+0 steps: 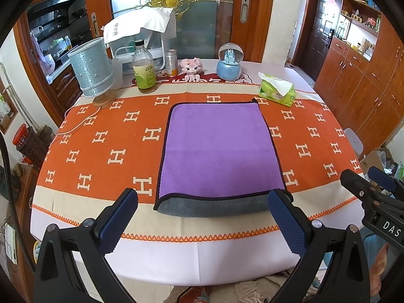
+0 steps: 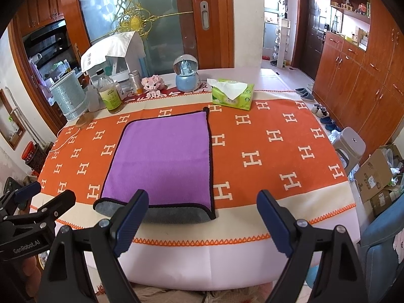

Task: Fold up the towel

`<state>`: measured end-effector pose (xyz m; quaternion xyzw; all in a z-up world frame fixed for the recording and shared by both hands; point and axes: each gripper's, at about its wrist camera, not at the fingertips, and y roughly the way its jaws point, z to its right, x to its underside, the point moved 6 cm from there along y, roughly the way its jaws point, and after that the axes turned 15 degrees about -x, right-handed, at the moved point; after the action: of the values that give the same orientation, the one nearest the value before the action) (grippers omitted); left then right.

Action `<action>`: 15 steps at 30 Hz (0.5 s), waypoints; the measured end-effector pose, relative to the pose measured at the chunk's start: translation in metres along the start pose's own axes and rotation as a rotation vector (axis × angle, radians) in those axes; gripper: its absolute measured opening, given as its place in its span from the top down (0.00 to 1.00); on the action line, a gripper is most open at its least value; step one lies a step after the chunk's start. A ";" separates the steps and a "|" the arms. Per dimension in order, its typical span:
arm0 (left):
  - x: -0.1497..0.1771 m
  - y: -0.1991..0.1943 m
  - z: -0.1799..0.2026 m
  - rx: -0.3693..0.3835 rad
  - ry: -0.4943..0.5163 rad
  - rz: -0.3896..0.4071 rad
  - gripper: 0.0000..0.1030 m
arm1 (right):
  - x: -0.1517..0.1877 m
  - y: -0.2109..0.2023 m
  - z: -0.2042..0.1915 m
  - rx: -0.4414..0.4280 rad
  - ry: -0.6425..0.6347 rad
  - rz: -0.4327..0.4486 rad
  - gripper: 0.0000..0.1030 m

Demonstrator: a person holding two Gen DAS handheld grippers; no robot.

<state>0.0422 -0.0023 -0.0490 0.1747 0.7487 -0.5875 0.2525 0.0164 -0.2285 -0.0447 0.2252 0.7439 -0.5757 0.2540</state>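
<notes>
Grippers came first in my check: the left gripper (image 1: 202, 217) hung with its jaws spread wide and nothing between them, just short of the table's near edge, its right finger pad (image 1: 286, 223) lined up with the near right corner of the purple towel (image 1: 219, 149). My right gripper (image 2: 203, 223) was equally wide and empty, set a little further right, level with the left. The towel lay already doubled, purple face up, its grey underlayer (image 1: 214, 205) sticking out unevenly along the near edge of the orange tablecloth (image 1: 101, 151). I judged the main risk there: pinching only the top layer would drag the halves apart. Pulling hard could also shift the tablecloth and upset the glass bottle (image 1: 144, 69) at the far edge.
</notes>
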 end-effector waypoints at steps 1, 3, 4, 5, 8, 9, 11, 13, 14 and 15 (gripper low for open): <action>0.000 0.000 0.000 0.001 0.000 0.000 0.01 | 0.000 0.000 0.000 0.000 0.001 0.000 0.14; 0.001 0.000 0.000 0.001 0.001 0.000 0.01 | 0.000 0.000 0.000 0.000 0.002 -0.003 0.14; 0.001 0.000 0.000 0.001 0.001 -0.001 0.01 | 0.001 0.000 0.001 0.000 0.003 -0.004 0.14; 0.001 0.000 0.000 0.001 0.001 0.000 0.01 | 0.001 0.000 0.001 0.000 0.004 -0.004 0.14; 0.001 0.001 0.000 0.002 0.001 0.000 0.01 | 0.001 0.000 0.002 0.001 0.006 -0.003 0.14; 0.001 0.001 0.000 0.002 0.002 -0.001 0.01 | 0.000 0.000 0.002 0.001 0.008 -0.003 0.14; 0.002 0.001 0.000 0.003 0.004 -0.003 0.01 | 0.001 0.000 0.003 0.001 0.006 -0.004 0.14; 0.002 0.002 0.001 0.005 0.007 -0.005 0.01 | 0.002 0.001 0.004 0.000 0.007 -0.005 0.14; 0.002 0.002 0.002 0.006 0.009 -0.006 0.01 | 0.003 0.001 0.005 0.000 0.008 -0.005 0.14; 0.002 0.002 0.003 0.007 0.011 -0.007 0.01 | 0.003 0.000 0.006 0.000 0.008 -0.005 0.14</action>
<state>0.0420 -0.0044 -0.0527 0.1761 0.7488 -0.5899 0.2457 0.0150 -0.2338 -0.0482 0.2256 0.7456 -0.5753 0.2495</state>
